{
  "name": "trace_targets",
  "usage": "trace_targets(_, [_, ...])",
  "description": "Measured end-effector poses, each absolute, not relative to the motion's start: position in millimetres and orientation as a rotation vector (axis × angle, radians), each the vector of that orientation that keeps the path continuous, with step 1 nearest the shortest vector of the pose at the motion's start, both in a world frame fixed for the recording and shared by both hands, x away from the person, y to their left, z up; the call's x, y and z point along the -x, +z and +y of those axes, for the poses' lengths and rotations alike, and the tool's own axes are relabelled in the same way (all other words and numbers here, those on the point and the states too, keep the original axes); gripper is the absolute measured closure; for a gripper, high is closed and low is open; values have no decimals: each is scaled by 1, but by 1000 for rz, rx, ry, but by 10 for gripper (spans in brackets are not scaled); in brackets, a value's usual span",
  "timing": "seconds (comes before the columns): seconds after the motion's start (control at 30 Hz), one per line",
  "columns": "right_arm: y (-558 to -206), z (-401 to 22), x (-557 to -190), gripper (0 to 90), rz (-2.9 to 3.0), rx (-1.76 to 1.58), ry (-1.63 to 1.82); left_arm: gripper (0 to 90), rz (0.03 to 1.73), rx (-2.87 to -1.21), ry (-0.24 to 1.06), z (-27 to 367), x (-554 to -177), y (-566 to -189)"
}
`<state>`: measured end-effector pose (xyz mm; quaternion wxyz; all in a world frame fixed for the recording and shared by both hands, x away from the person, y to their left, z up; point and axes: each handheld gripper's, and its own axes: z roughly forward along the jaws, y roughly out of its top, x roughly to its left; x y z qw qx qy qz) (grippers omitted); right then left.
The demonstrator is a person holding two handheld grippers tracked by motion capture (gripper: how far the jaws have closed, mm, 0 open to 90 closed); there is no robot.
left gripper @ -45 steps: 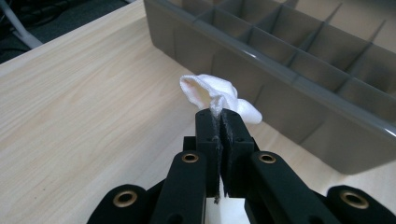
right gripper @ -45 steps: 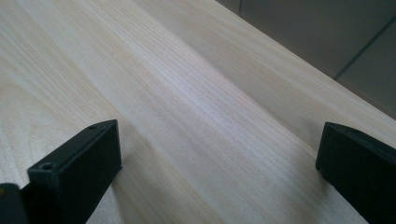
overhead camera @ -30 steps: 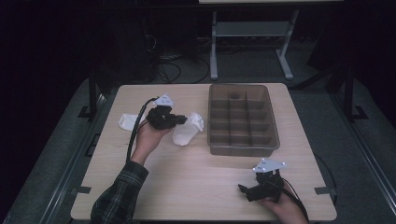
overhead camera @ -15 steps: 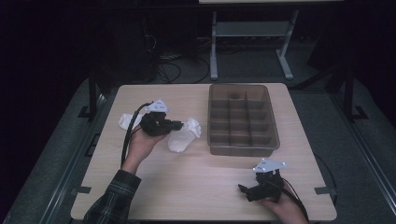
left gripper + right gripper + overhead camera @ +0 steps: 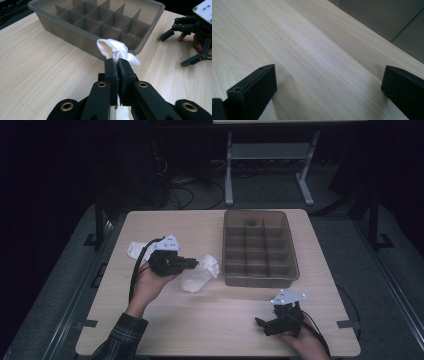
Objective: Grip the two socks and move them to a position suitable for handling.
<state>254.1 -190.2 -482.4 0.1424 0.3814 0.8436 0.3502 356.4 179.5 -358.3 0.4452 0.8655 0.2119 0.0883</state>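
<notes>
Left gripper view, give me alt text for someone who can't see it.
The left gripper has its black jaws shut on a white sock, held just short of a grey divided tray on a light wooden table. The right gripper sits open at far right.

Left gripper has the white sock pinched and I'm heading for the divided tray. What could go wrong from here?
The left gripper pinches only a fold of the white cloth sock, so it may slip. The hanging part could snag the grey divided plastic tray rim. Compartments look small; the sock may straddle dividers.

Black gripper [image 5: 196, 264] w/ brass screws, grey plate, black cable, plaid sleeve [image 5: 122, 340].
</notes>
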Motion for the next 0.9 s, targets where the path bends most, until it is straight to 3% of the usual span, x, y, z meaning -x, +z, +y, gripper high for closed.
trace_targets(0.9, [-482, -190, -254, 0, 2434, -1102, 1018, 874, 365, -2155, 141, 163, -309, -348])
